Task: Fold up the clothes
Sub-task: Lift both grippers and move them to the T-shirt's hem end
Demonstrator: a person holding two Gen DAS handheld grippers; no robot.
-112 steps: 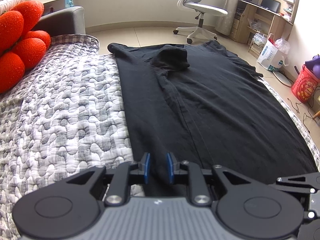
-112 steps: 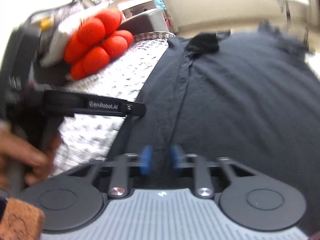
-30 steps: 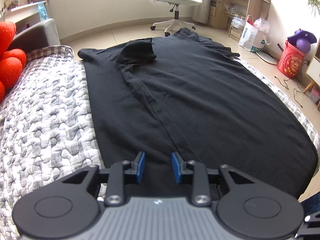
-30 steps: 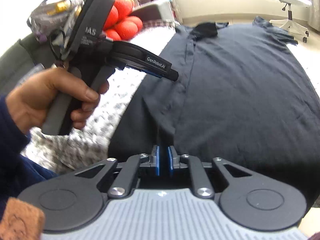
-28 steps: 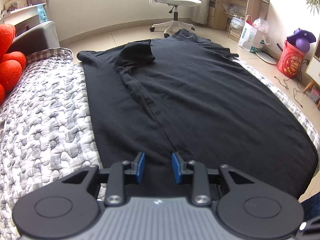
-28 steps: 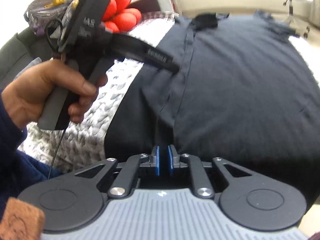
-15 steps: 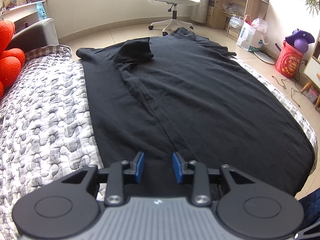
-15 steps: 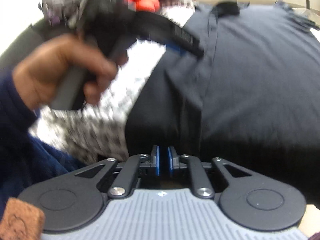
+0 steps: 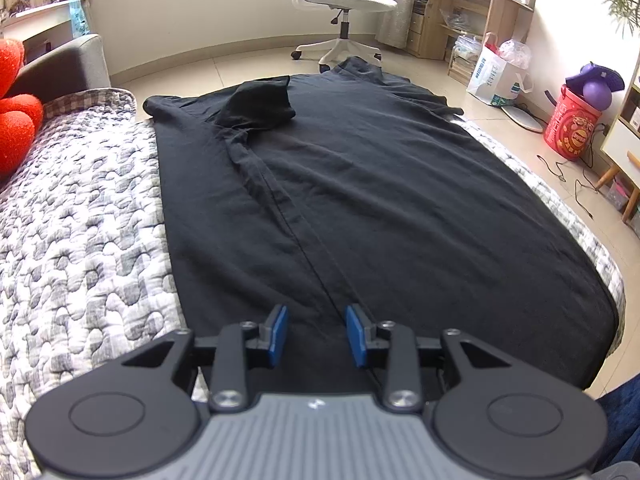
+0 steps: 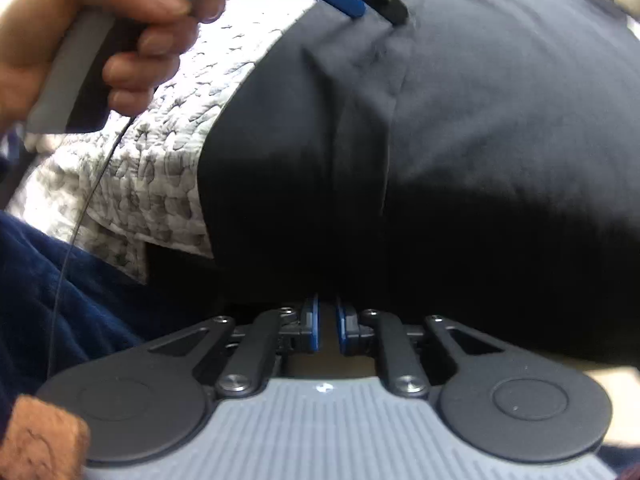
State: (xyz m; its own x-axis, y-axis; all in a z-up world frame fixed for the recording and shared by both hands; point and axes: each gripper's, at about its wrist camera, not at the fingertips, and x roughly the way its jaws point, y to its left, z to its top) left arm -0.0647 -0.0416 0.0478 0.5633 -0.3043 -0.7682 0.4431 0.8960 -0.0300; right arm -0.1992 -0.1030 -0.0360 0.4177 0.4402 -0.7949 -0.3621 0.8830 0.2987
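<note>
Garment under inspection: black shirt (image 9: 360, 184), spread flat on the quilted bed cover (image 9: 80, 216), collar end farthest from the left gripper (image 9: 316, 336). Left gripper hovers over the shirt's near hem, blue pads (image 9: 277, 334) well apart, nothing between them. Right gripper (image 10: 326, 330) sits at the shirt's near edge, jaws almost together; whether cloth is pinched cannot be told. Right wrist view is blurred. A hand (image 10: 76, 36) grips the left gripper's handle. One sleeve lies folded inward near the collar; a lengthwise crease runs toward the left gripper.
</note>
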